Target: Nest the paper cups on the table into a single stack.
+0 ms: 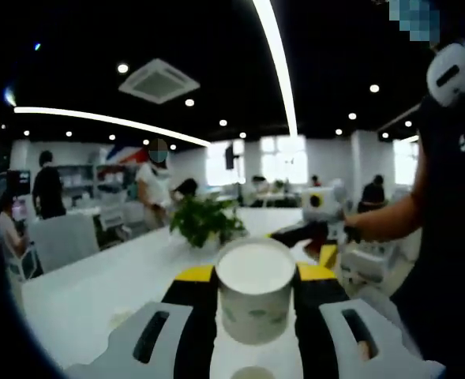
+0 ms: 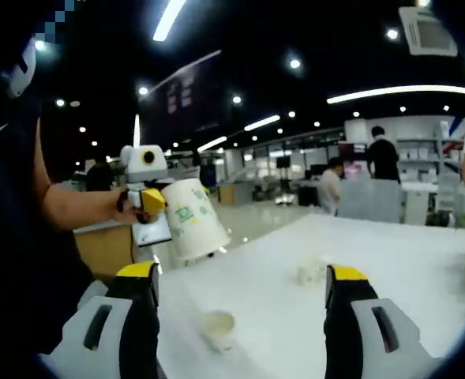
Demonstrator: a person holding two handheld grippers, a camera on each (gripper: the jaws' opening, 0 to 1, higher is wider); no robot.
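1. The left gripper [image 1: 256, 316] is closed on a white paper cup with green print [image 1: 256, 290], held in the air with its mouth up and tilted.
2. The right gripper [image 2: 240, 316] holds nothing, jaws apart over the white table [image 2: 406, 260].
3. Two small cups stand there: a nearer cup [image 2: 219, 329] at 7 o'clock between the jaws, a farther cup [image 2: 309, 272] at 1 o'clock.
4. Judged: the right gripper is nearer to both; the held cup's axis must come upright over one of them.

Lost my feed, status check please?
Left gripper shut on paper cup, lifted. Right gripper open, empty. Two cups loose on table.
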